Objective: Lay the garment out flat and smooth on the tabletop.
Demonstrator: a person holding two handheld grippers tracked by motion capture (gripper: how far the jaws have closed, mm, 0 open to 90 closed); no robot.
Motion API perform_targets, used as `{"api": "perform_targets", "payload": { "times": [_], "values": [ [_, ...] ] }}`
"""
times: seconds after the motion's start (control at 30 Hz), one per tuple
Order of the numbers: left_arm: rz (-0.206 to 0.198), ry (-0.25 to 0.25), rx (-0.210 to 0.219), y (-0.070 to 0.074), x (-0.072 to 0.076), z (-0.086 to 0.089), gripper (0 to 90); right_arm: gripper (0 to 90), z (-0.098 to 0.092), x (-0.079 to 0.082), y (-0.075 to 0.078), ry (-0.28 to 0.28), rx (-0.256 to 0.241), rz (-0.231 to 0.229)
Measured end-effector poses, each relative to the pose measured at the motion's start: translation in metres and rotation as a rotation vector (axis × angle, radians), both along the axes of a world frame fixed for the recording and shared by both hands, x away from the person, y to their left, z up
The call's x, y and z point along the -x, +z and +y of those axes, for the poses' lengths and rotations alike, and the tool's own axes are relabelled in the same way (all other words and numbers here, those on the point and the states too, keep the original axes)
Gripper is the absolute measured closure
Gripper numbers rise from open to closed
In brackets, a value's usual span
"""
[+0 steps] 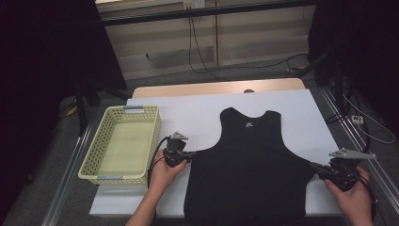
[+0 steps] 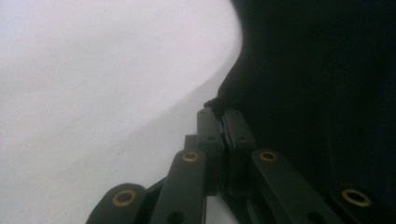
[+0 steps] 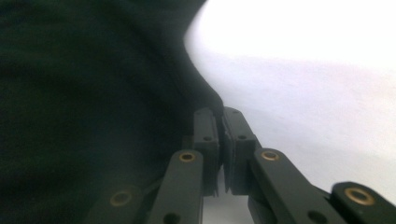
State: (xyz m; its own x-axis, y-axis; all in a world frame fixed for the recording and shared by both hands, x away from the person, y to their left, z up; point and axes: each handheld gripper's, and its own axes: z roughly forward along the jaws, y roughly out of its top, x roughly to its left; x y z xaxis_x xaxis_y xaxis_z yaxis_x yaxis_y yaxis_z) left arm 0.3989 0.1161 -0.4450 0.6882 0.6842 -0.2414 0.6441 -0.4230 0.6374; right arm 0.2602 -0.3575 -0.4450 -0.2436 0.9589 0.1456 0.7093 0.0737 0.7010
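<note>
a white bench (image 1: 202, 110) lies under my jaws. my left gripper (image 1: 192, 156) and right gripper (image 1: 314, 167) are each clamped on a side edge of the black vest (image 1: 249, 165) spread flat between them.

Both tongs, left (image 1: 192, 156) and right (image 1: 314, 167), pinch the black vest (image 1: 249, 165) beside a yellow basket (image 1: 123, 143)

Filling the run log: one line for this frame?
left gripper: shut on black vest, left edge | right gripper: shut on its right edge | vest flat on white sheet | basket empty
</note>
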Motion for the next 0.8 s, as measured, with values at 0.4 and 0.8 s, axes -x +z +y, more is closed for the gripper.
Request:
{"api": "perform_targets", "payload": {
  "times": [0.4, 0.8],
  "values": [
    [-0.019, 0.036, -0.018, 0.006, -0.006, 0.006, 87.6, 83.9, 0.0, 0.0, -0.001, 0.026, -0.002, -0.042],
    [-0.007, 0.029, -0.03, 0.001, -0.013, 0.003, 85.8, 67.2, 0.008, -0.007, -0.003, 0.041, 0.02, -0.072]
  ]
}}
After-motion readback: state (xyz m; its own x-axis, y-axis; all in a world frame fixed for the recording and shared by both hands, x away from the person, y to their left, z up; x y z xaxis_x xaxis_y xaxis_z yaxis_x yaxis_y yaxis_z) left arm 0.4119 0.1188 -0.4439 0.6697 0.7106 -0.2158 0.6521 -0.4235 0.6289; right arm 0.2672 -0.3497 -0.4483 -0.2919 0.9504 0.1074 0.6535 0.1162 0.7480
